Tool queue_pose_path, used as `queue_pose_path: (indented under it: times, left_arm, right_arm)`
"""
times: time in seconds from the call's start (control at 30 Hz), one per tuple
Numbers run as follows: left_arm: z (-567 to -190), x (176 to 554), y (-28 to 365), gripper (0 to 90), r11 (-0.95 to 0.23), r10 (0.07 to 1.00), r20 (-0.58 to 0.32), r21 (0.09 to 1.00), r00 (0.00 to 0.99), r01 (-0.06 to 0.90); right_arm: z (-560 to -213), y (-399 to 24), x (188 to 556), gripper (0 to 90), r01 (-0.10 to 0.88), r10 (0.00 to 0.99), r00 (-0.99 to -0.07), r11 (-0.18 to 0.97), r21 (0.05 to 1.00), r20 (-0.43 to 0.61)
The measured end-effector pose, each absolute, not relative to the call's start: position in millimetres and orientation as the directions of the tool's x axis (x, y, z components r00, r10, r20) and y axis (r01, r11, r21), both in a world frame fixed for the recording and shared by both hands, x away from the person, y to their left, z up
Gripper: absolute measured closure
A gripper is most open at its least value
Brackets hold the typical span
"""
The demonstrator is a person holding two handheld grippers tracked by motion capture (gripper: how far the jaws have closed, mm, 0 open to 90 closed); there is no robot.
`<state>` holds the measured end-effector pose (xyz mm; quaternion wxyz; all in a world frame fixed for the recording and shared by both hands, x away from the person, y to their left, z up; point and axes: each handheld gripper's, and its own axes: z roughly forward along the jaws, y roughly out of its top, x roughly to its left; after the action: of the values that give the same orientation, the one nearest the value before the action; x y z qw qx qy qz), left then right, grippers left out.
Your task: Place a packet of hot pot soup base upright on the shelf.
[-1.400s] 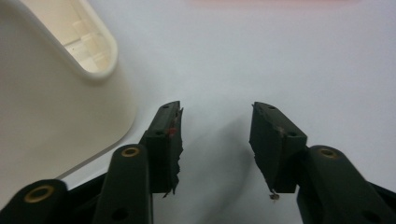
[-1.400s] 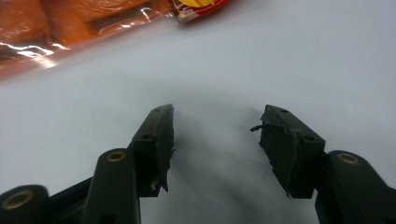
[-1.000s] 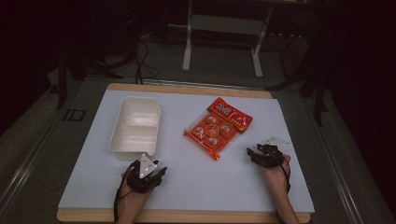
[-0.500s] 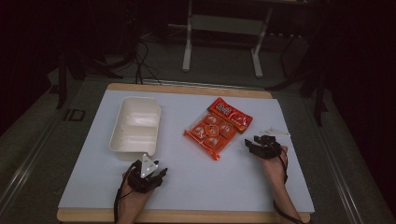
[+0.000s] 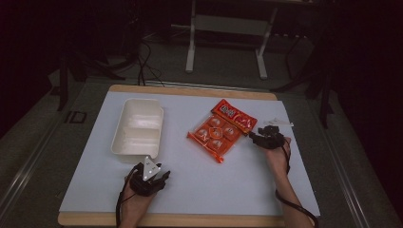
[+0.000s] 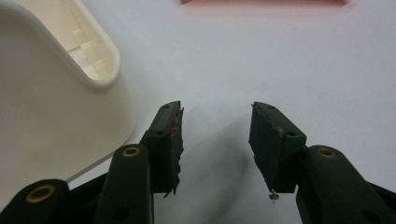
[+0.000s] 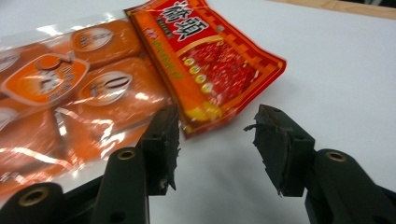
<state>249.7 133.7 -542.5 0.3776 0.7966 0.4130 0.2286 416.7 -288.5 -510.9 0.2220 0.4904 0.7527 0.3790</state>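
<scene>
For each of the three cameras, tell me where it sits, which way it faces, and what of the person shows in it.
High view: above the person's side, looking forward and down on the table; both forearms, the left gripper and the right gripper.
Left gripper view: rides the left gripper, faces the white tray; open jaws.
Right gripper view: rides the right gripper, faces the red packet and the orange packet; open jaws.
Shared: high and left gripper views show the tray.

High view overhead facing forward-down, gripper views low, close, sharing white table (image 5: 228, 180)
</scene>
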Motion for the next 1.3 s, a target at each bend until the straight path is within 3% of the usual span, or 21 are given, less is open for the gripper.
queue_pose_path:
  times: [0.83,0.97,1.0,1.03,1.07,1.3]
  left_arm:
    - [-542,250,134,54.3,-0.364,0.832,0.04,0.794,0.554,0.488]
    - [-542,250,134,54.3,-0.363,0.832,0.04,0.794,0.554,0.488]
    - [-542,250,134,54.3,-0.363,0.832,0.041,0.794,0.554,0.487]
    - [-542,250,134,54.3,-0.363,0.832,0.041,0.794,0.554,0.487]
    - [-542,250,134,54.3,-0.364,0.832,0.042,0.794,0.553,0.487]
    - [-542,250,134,54.2,-0.363,0.832,0.041,0.795,0.554,0.486]
  right_arm:
    - [-521,-293,476,48.6,0.688,0.945,-0.248,0.016,0.725,0.214]
    - [-524,-289,482,61.5,0.709,0.931,-0.262,0.009,0.705,0.252]
    - [-524,-285,483,73.9,0.721,0.935,-0.273,0.043,0.692,0.227]
    - [-524,-285,483,73.9,0.721,0.935,-0.273,0.043,0.692,0.227]
    - [-524,-281,482,86.5,0.719,0.938,-0.28,0.065,0.692,0.202]
    - [-510,-273,473,90.0,0.702,0.94,-0.324,0.162,0.693,0.109]
